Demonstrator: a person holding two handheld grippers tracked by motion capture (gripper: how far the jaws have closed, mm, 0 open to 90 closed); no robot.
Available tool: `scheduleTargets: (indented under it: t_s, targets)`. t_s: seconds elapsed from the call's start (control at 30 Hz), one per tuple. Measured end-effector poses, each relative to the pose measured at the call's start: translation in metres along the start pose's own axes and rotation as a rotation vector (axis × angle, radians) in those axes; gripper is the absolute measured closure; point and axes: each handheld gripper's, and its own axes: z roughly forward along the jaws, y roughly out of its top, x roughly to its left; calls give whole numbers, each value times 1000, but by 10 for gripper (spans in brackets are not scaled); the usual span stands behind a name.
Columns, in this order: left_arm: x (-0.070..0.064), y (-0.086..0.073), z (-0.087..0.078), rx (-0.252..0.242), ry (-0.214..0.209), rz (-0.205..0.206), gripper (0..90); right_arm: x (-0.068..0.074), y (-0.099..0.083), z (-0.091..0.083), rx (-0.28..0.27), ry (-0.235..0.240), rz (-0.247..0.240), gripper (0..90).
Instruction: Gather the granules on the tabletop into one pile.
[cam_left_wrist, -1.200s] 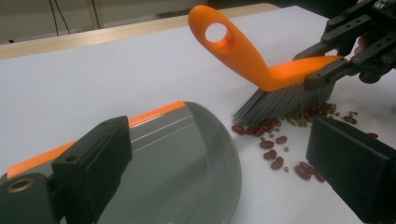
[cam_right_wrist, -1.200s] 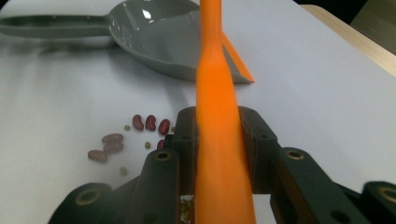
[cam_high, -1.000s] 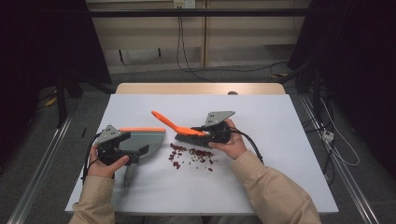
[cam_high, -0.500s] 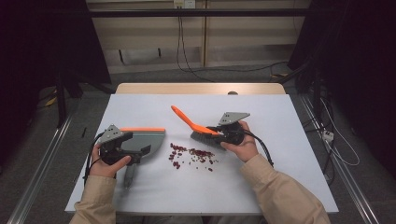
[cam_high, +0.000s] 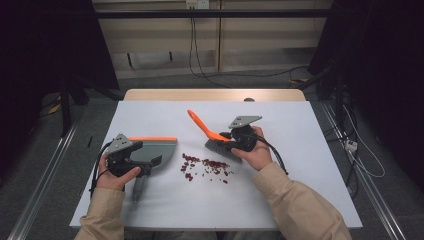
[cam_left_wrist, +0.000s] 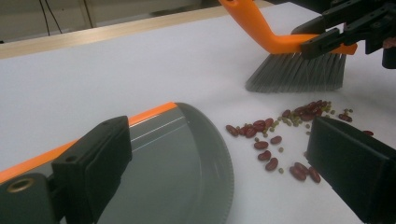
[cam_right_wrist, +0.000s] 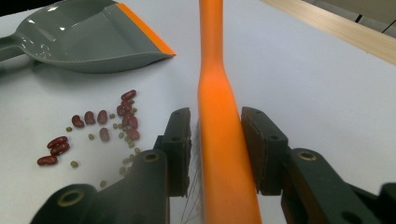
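Beans: scatter of dark red kidney beans (cam_high: 206, 166) mixed with small green peas, lying on the white counter (cam_high: 310, 165) between the two tools, apart from both

Right gripper (cam_high: 235, 140) fingers pressed onto the orange plastic hand brush with grey bristles (cam_high: 218, 141), pinching its back just above the bristles; handle rises up and away toward the far left in the high view. Bristle tips sit on the counter just to the right of the beans

Left gripper (cam_high: 131, 161) holds the grey plastic dustpan with orange lip (cam_high: 155, 148); in the left gripper view its fingers (cam_left_wrist: 91, 163) stand spread either side of the pan's rear, so grip not confirmed, cannot tell. Pan's open edge faces right, toward the beans, near but not touching

Judgement: sweep runs right to left along the brush–pan line; brush hand is nearer the pile. Both forearms low, wrists level
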Motion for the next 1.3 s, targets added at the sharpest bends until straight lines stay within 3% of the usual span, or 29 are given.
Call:
scheduleTargets:
  t_s: [0.2,0.33,0.47,0.57,0.73,0.87,0.97,1.13,1.27,1.3]
  targets:
    - [0,0,-1,-4,1,-3,68,4,4,4,46,-37,3,714]
    - [-1,1,-1,-8,-1,0,68,5,5,2,62,-56,48,716]
    - [0,2,-3,-12,2,4,68,11,8,-2,9,-87,83,716]
    - [0,2,-3,-16,5,-1,68,22,16,-6,-48,-77,117,716]
    - [0,2,-4,-16,7,4,68,53,26,-1,-98,-25,138,716]
    - [-1,3,-5,-22,6,0,68,73,27,12,-101,31,161,717]
    - [0,2,-6,-22,6,2,68,83,25,18,-103,79,200,716]
    - [1,2,-7,-22,9,1,68,97,21,24,-85,129,219,716]
    - [1,2,-8,-26,13,-1,68,102,14,29,-78,180,288,716]
    - [1,2,-8,-26,14,-4,68,104,13,30,-76,182,286,716]
